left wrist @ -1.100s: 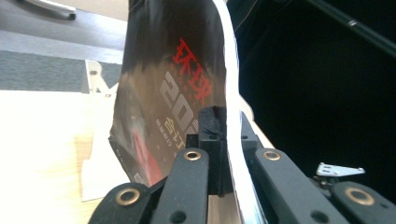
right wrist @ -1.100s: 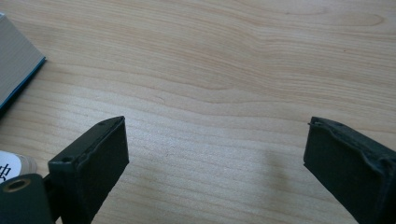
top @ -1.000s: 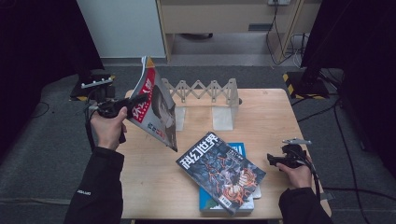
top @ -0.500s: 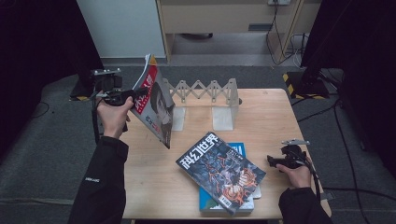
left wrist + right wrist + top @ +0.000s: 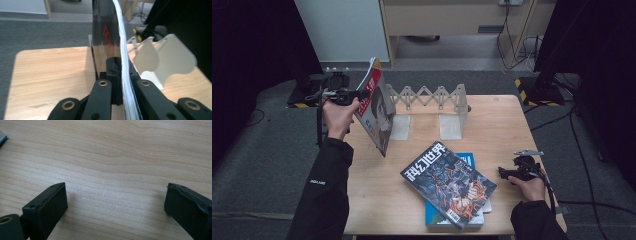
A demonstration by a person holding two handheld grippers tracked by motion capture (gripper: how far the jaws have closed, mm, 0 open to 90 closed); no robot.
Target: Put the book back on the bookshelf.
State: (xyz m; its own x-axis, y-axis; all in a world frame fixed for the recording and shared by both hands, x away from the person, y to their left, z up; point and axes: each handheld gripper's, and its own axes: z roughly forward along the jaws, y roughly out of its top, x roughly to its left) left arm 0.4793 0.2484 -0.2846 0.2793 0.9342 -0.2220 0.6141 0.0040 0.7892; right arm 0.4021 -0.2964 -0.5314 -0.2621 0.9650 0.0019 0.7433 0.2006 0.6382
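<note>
Magazine carried toward the rack, my left jaws clenched on its edge.

Lower right of the high view: my right gripper (image 5: 508, 173) idles, jaws wide apart over pale grained table (image 5: 377, 200). Centre: glossy magazines (image 5: 448, 184) stacked flat. Upper left: left gripper (image 5: 356, 94) grasps the red-spined magazine (image 5: 377, 112), now nearer the white accordion rack (image 5: 432, 97) than a second ago; slotting looks next.

One magazine (image 5: 448, 183) lies on a book (image 5: 454, 216).
</note>
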